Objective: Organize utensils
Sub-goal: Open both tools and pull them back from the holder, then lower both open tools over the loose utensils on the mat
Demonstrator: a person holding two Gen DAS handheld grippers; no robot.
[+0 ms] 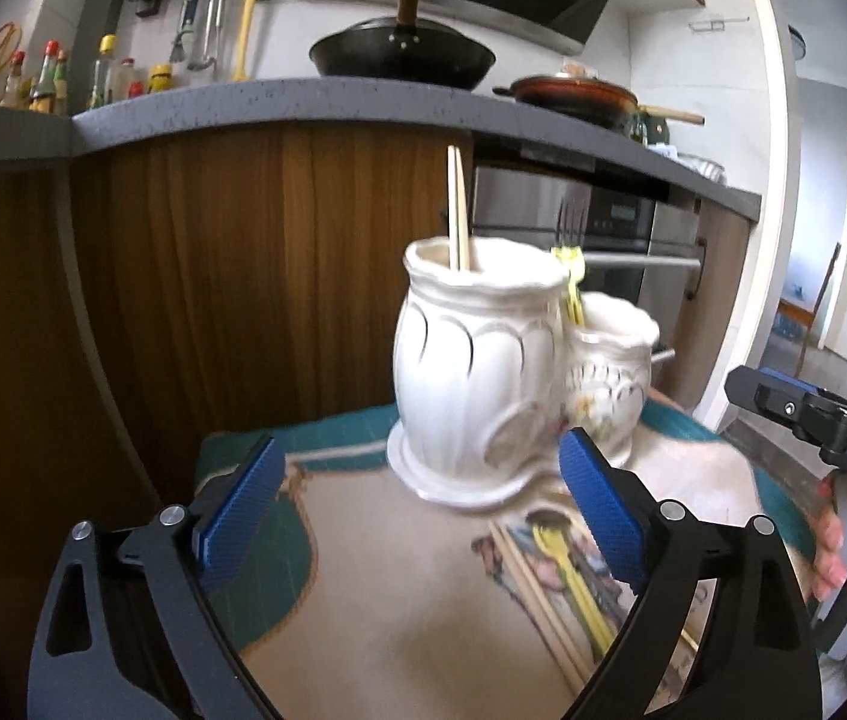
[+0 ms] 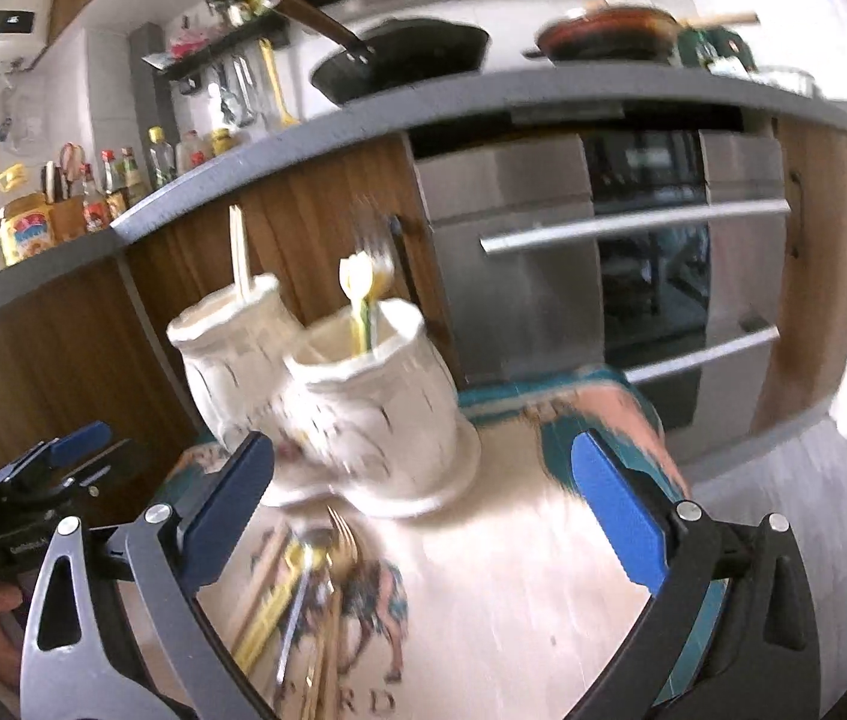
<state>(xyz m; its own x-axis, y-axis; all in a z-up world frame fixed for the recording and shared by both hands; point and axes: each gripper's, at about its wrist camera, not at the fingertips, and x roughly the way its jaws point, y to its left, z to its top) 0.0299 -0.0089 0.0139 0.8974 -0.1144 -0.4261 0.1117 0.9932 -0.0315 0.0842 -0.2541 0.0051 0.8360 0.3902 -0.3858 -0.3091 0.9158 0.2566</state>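
Utensils (image 2: 303,594) lie loose on the table (image 1: 399,600), just in front of the white double holder (image 1: 477,372): chopsticks, a yellow spoon and a gold fork, long axes roughly parallel, running from holder toward camera. Left hand-held gripper (image 1: 423,516) and right hand-held gripper (image 2: 423,516) both stand wide open, holding nothing. Advisable next: straddle one piece across its shaft, close firmly, then tip it upright over the matching compartment.
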